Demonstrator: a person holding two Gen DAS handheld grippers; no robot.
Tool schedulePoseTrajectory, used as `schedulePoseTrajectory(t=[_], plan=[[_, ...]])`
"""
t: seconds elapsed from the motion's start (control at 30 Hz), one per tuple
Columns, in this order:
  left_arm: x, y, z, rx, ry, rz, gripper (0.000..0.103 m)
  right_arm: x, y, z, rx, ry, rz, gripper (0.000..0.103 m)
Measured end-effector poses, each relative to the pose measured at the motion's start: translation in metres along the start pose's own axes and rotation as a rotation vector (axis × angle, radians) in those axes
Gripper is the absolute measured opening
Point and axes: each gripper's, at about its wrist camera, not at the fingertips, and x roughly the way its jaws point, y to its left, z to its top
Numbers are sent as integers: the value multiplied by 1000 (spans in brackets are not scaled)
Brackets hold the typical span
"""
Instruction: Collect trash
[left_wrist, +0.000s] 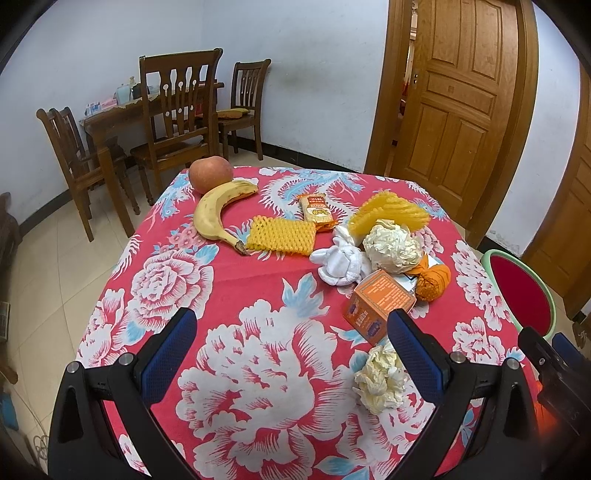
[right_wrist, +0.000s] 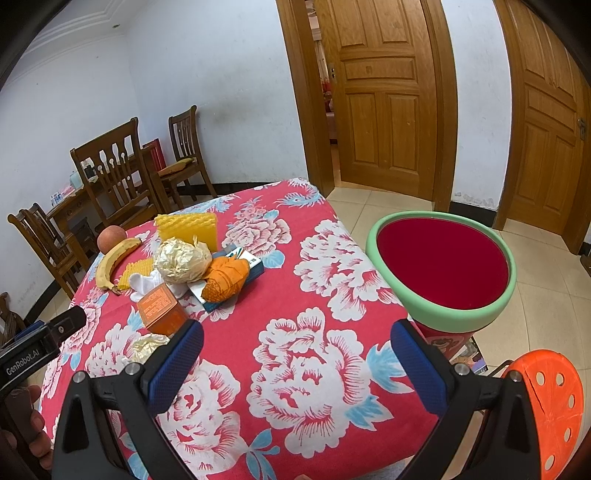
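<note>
Trash lies on the red floral tablecloth (left_wrist: 258, 280): a large crumpled paper ball (left_wrist: 392, 248), a small paper wad (left_wrist: 380, 380), an orange carton (left_wrist: 376, 308), white cloth (left_wrist: 341, 263), an orange net ball (left_wrist: 434, 282), yellow foam nets (left_wrist: 281, 236) and a snack wrapper (left_wrist: 317, 211). My left gripper (left_wrist: 291, 350) hovers open over the near cloth, the small wad beside its right finger. My right gripper (right_wrist: 297, 363) is open above the table's near right part. The red bin with a green rim (right_wrist: 443, 264) stands just off the table's right edge.
An apple (left_wrist: 211, 173) and a banana (left_wrist: 218, 214) rest at the far left of the table. An orange plastic stool (right_wrist: 546, 410) sits near the bin. Wooden chairs (left_wrist: 173, 122) and a dining table stand behind, with wooden doors (left_wrist: 461, 92) to the right.
</note>
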Motion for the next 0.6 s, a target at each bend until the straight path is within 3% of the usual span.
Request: schedulePoseTrajectory(t=[0.6], plan=[[0, 0, 0, -1, 1, 0, 101, 1, 0, -1, 1, 3, 1, 103]])
